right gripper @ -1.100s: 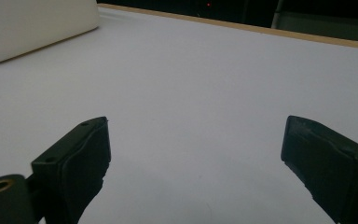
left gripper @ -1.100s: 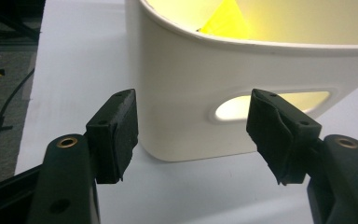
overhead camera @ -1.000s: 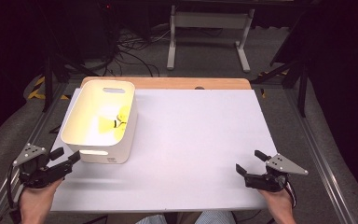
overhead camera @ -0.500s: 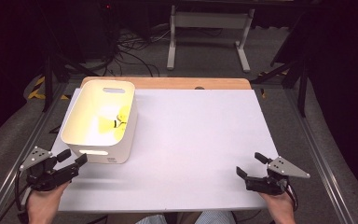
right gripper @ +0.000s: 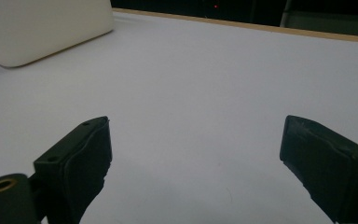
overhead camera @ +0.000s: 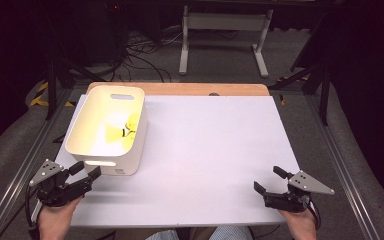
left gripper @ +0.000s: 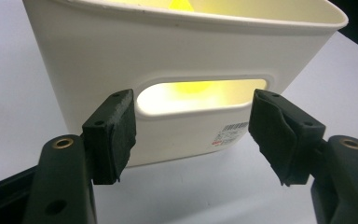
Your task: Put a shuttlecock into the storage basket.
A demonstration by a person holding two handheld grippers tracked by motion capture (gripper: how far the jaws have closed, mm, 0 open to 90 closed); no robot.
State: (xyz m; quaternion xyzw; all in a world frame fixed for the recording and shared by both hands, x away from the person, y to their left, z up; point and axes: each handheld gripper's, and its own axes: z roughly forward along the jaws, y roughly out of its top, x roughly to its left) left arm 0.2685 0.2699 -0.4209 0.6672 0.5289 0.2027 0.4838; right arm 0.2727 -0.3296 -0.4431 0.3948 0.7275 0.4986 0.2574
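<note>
White bin (overhead camera: 107,130) sat at the table's (overhead camera: 215,150) left, left gripper (overhead camera: 86,172) spread wide just before its handle slot (left gripper: 200,91), right gripper (overhead camera: 268,181) gaped empty, well apart.

Table (overhead camera: 220,150) brightly lit against dark surroundings; bin (overhead camera: 87,134) interior glows yellow; gripper views slightly soft.

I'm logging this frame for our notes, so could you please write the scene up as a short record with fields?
surface: white table top
container: cream plastic bin with handle slots, at the table's left
contents: yellow items, kind unclear
left gripper: open, fingers just short of the bin's near handle slot
right gripper: open, holding nothing, over bare table near the front right corner
</note>
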